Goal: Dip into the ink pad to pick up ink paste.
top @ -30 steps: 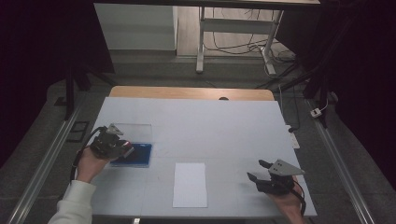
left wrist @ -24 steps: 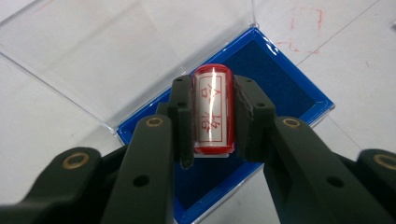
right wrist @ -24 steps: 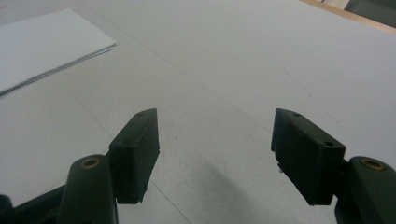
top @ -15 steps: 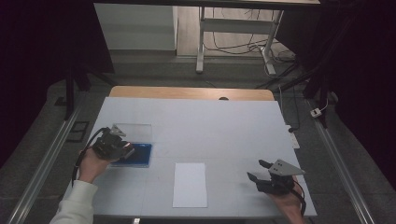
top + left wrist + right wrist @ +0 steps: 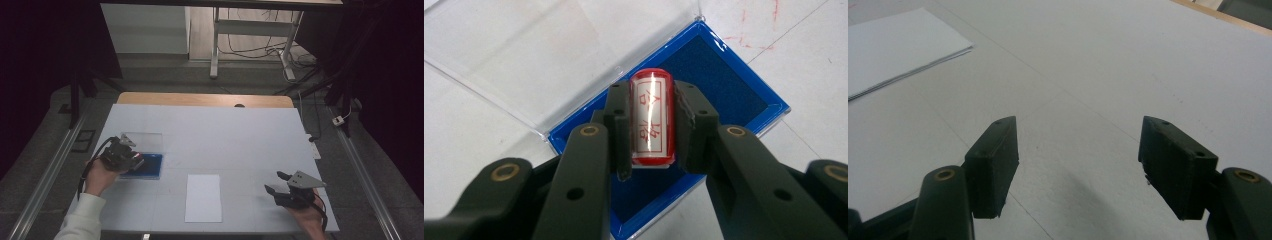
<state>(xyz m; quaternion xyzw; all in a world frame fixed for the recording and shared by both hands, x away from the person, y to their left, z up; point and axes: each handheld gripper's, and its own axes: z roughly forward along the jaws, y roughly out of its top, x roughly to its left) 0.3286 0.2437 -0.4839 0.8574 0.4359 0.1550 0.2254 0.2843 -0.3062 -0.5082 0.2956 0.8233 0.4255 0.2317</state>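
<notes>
My left gripper (image 5: 651,125) is shut on a red cylindrical stamp (image 5: 652,117) with a white label of red characters, held just above the dark pad of a blue ink pad case (image 5: 729,90). The case's clear lid (image 5: 524,55) lies open beside it. In the high view the left gripper (image 5: 134,159) hangs over the blue ink pad (image 5: 147,166) at the table's left. A white sheet of paper (image 5: 203,197) lies near the front middle. My right gripper (image 5: 275,184) rests open near the front right, with nothing between its fingers (image 5: 993,162).
The white table (image 5: 240,145) has a wooden strip (image 5: 205,99) along its far edge. The edge of the paper (image 5: 893,47) shows at the upper left of the right gripper view. Metal rails run down both sides of the table.
The left gripper has shifted right and slightly toward the person, over the blue ink pad. The right gripper has stayed put.
</notes>
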